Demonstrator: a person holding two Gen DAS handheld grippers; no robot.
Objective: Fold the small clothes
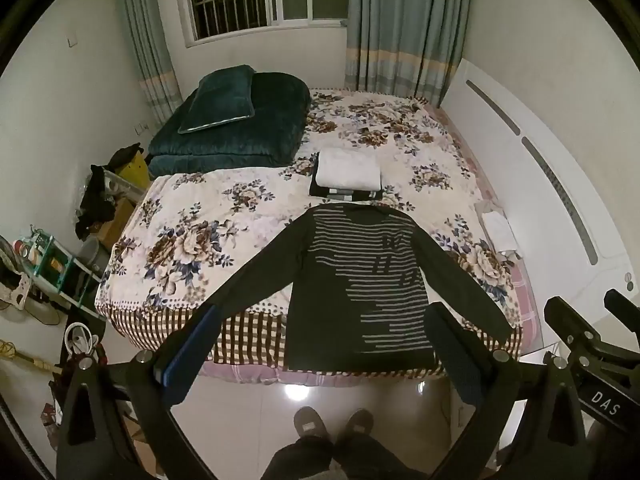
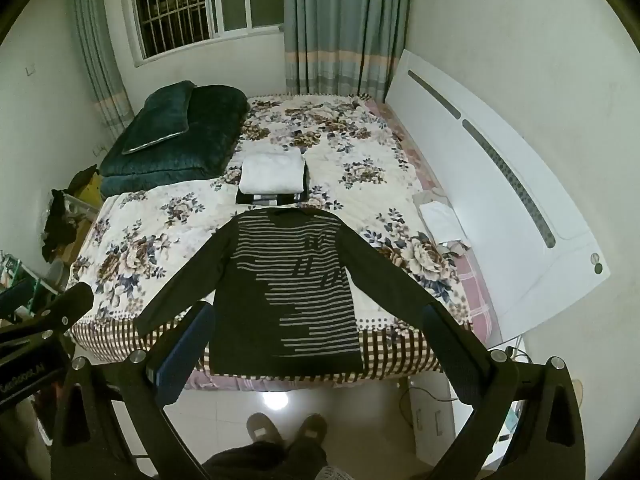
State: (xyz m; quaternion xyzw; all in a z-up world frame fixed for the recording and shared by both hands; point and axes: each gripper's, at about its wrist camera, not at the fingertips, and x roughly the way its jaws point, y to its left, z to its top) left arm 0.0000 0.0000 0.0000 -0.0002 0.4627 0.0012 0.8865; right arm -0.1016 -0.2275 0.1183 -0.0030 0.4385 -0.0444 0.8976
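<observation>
While both grippers hang back above the floor at the foot of the bed [image 1: 132,240], nothing is held — the left gripper [image 1: 316,344] and the right gripper [image 2: 316,344] each show jaws spread wide with only air between.

Striped long-sleeve top [image 1: 352,276] lies flat in the lower centre of both frames, front up, hem at the near bed edge, sleeves fanned out left and right. Likely spread this way so each sleeve can be pinched and turned inward without snagging.

Upper centre, just beyond the collar: a stack of folded clothes [image 1: 347,176], white piece on top — probably the finished pile, kept out of the working area.

Dark green quilt [image 1: 236,128] sits upper left, well apart.

Judgement: folding of this top not yet begun.
</observation>
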